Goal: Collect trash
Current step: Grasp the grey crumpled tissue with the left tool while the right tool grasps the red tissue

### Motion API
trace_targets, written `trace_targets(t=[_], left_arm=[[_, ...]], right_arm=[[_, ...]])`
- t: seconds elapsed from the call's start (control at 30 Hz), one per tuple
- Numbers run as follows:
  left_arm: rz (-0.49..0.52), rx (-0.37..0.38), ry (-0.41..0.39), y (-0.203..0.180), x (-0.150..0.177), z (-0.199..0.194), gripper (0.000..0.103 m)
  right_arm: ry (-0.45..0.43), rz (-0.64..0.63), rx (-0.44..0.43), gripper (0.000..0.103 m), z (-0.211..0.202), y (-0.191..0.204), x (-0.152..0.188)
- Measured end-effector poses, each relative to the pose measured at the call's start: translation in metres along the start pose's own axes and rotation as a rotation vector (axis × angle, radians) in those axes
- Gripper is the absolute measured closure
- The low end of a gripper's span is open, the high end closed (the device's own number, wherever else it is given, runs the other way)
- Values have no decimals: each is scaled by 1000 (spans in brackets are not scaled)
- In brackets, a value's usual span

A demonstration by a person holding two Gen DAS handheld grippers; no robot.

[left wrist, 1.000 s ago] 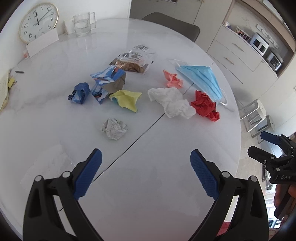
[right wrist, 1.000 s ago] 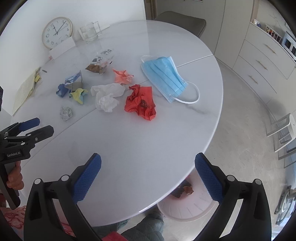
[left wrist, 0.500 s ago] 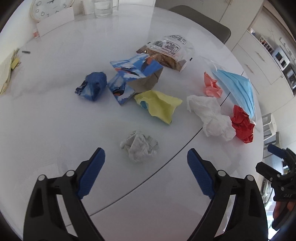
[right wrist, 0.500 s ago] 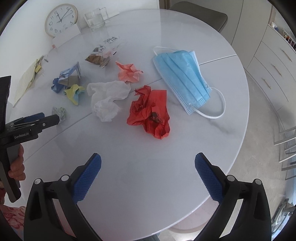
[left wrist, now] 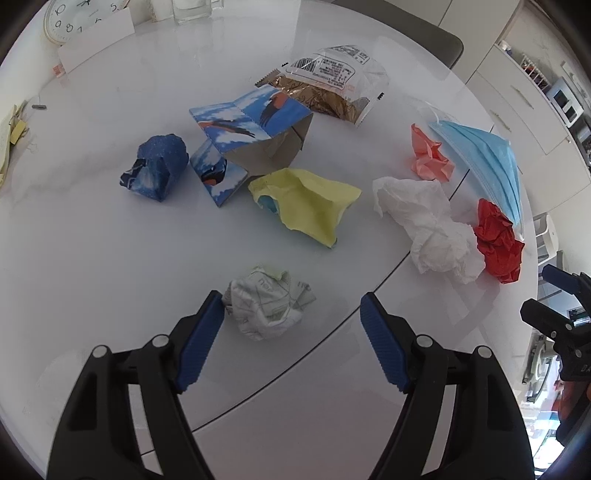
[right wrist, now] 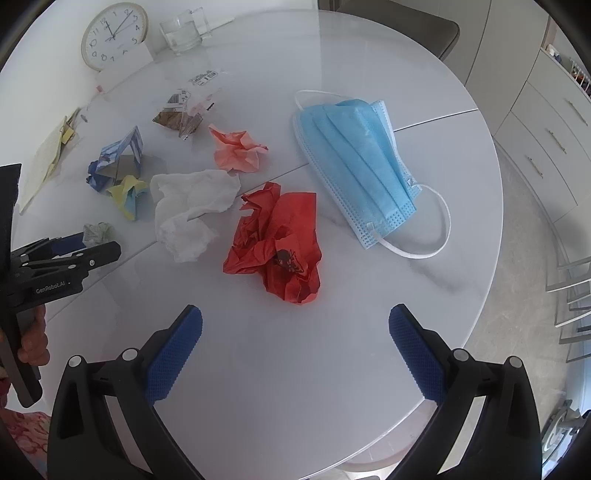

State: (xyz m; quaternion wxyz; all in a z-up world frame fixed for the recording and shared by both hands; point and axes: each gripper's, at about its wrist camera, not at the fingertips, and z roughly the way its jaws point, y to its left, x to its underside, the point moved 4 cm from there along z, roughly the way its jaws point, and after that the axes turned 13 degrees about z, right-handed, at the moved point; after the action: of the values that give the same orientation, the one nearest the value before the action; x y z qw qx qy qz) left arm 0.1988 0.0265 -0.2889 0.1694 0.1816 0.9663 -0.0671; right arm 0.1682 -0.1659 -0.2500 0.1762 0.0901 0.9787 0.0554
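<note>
Lower centre of the left view, left claw (left wrist: pixel 291 310) is closing around paper ball (left wrist: pixel 267 302), not yet gripping; right claw (right wrist: pixel 295 325) is hanging open over table (right wrist: pixel 295 369).

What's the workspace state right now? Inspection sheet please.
Surface: round white table, seam across it.
Job's things: grey paper ball, yellow paper, white tissue, red wrapper, pink paper, blue mask, snack bag, blue packaging scraps.
Clutter: clock, glass, papers.
Grippers: left gripper open, jaws just been closing around the grey ball; right gripper open, empty.
Cables: nothing seen.
Surroundings: chair, cabinet drawers.
</note>
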Motion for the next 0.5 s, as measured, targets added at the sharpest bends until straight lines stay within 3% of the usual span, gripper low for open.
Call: trace_targets(t=[0.2,0.3,0.5], left_arm=[[33,-28,-6,-4,-2,1,62],[46,-23,-6,-6,-5,2,67],[55,1,-9,-12,-5,-4,68]], right_arm=[[-17,18,-10,3,0,-1,-6],[-25,37,-28,3,3,0,-12],[-21,40,-55,13,17,12,-29]])
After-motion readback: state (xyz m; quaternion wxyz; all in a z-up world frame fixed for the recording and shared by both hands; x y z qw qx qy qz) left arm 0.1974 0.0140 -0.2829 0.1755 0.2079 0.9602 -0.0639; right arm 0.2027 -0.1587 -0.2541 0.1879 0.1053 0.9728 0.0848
